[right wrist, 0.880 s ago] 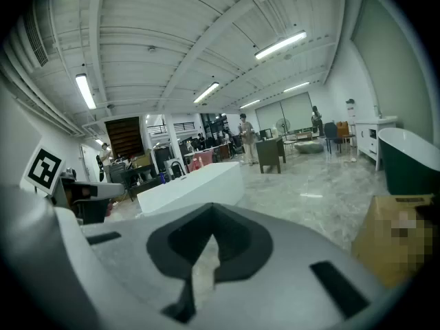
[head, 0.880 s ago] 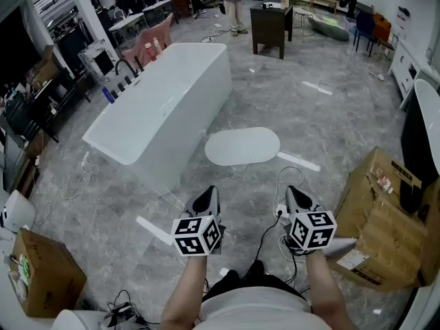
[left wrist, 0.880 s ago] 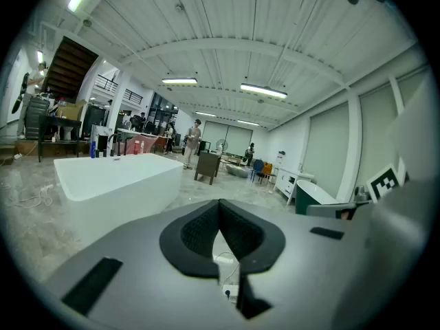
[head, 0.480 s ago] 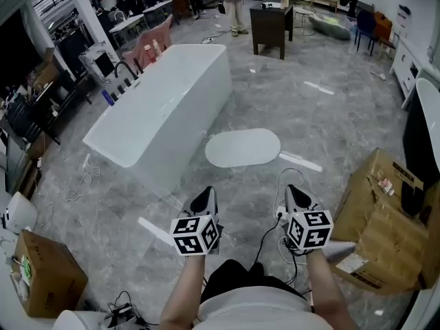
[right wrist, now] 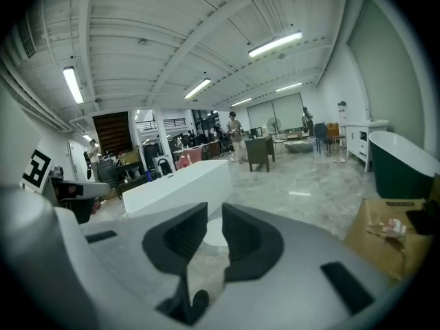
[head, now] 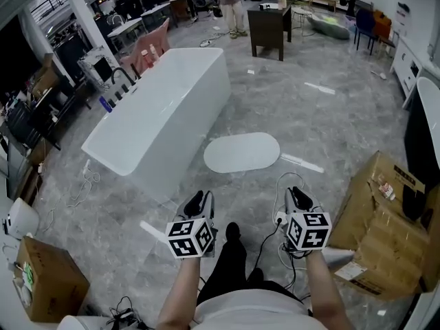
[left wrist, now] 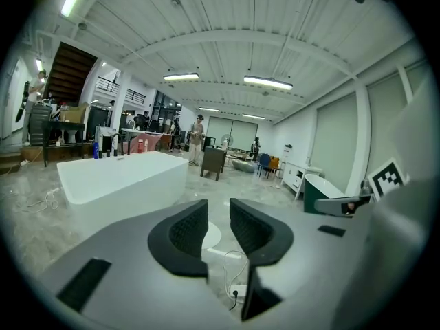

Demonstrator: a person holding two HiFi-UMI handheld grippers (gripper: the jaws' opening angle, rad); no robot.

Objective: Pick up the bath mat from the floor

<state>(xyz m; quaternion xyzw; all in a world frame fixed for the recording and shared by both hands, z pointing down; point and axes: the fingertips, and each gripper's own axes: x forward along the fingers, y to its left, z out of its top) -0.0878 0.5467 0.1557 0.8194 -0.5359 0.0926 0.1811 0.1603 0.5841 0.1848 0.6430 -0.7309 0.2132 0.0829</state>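
Jaws apart: left gripper [head: 199, 199], right gripper [head: 297, 195]; one bath mat [head: 242, 152].

Grey marble floor [head: 337, 126]; white freestanding bathtub [head: 165, 115] left; dark cabinet [head: 267, 27] beyond; cardboard box [head: 388, 218] right; strip lights [left wrist: 267, 82] overhead.

Lying flat and spread out on the grey floor [head: 330, 129], just right of the white bathtub [head: 158, 115]: pale oval bath mat [head: 242, 151].

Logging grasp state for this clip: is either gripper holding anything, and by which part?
Nothing is held. The left gripper and right gripper have empty jaws slightly apart; the bath mat lies on the floor ahead.
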